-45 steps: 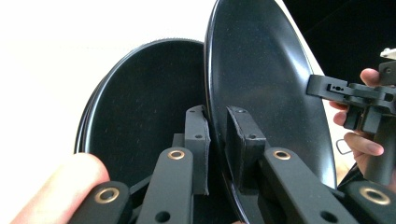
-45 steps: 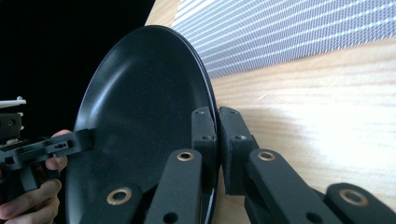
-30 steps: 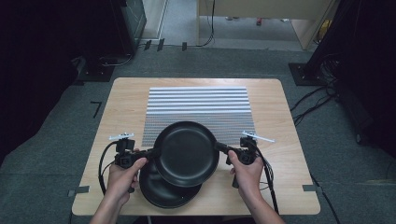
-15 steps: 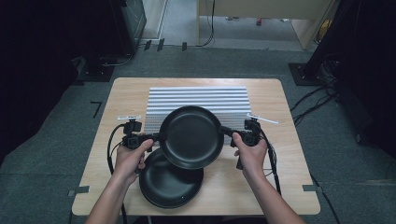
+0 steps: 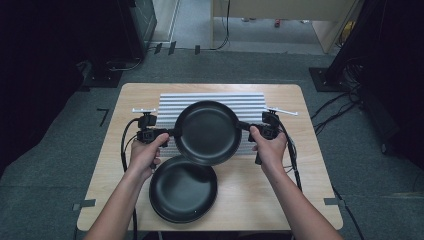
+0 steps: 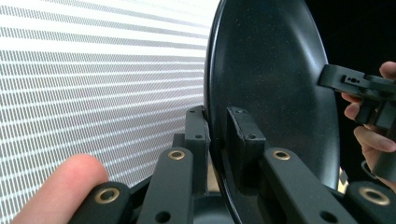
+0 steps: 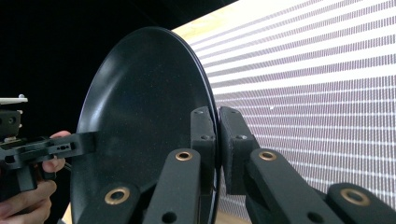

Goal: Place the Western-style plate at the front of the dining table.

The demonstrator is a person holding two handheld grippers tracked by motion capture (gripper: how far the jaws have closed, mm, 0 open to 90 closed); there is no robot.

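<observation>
A black round pan (image 5: 207,131) hangs level above the table, held by its rim from both sides. My left gripper (image 5: 172,133) is shut on the pan's left rim (image 6: 215,140), one jaw on each face. My right gripper (image 5: 245,126) is shut on the opposite rim (image 7: 215,140) in the same way. A second black pan (image 5: 182,190) lies flat on the wooden table (image 5: 300,180) near its front edge, partly under the lifted one. In the left gripper view the right gripper (image 6: 334,77) shows across the pan; in the right gripper view the left gripper (image 7: 86,140) shows likewise.
A white and grey striped mat (image 5: 250,102) covers the back middle of the table, under the lifted pan. Cables (image 5: 124,145) trail from both grippers over the table's sides. Grey carpet (image 5: 60,165) surrounds the table, and dark equipment stands at the far left and right.
Both hands have carried the upper pan away from the person and slightly up, from over the lower pan to over the striped mat. The lower pan has stayed in place.
</observation>
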